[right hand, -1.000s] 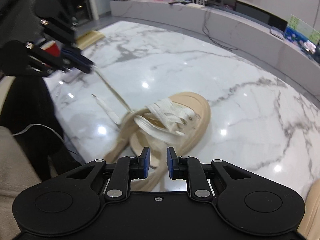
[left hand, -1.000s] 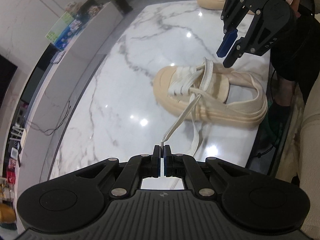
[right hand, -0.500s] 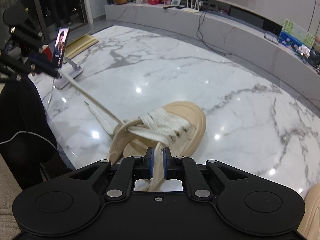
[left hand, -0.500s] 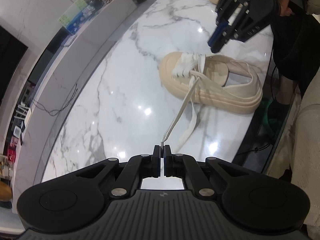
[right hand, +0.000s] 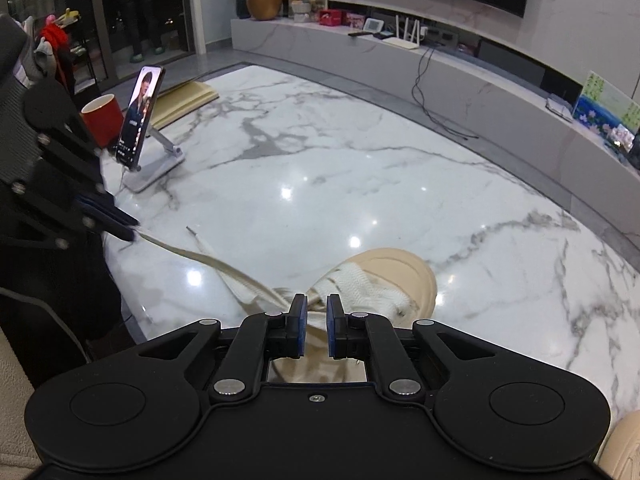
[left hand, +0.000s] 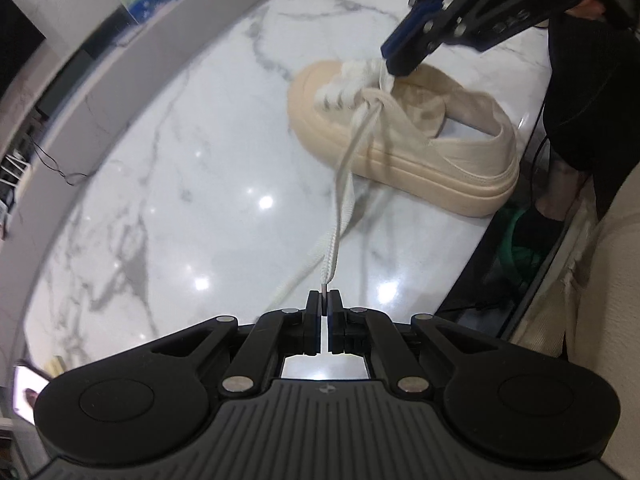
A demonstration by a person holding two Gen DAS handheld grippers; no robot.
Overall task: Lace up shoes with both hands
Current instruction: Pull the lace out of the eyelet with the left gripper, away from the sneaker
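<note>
A beige platform shoe [left hand: 420,152] [right hand: 400,272] with white laces stands on the marble table [left hand: 180,160]. My left gripper [left hand: 324,300] is shut on the tip of one lace [left hand: 344,200], which runs taut from the eyelets to it. In the right wrist view that left gripper [right hand: 128,228] is at the left with the lace [right hand: 192,256] stretched toward it. My right gripper [right hand: 316,320] [left hand: 394,64] hovers over the shoe's top eyelets, its blue pads nearly together on a strand of lace. The other lace end [right hand: 200,240] lies loose on the table.
A phone on a stand [right hand: 140,120], a red mug [right hand: 102,120] and a book [right hand: 184,100] sit at the table's far left corner. The table edge [left hand: 500,216] runs just behind the shoe's heel, with a person's dark clothing [left hand: 580,80] beyond it.
The right gripper's jaws narrowed and came down onto the lacing at the shoe's top. The left gripper sank and rolled with the lace tip in it; the shoe looms larger in its view.
</note>
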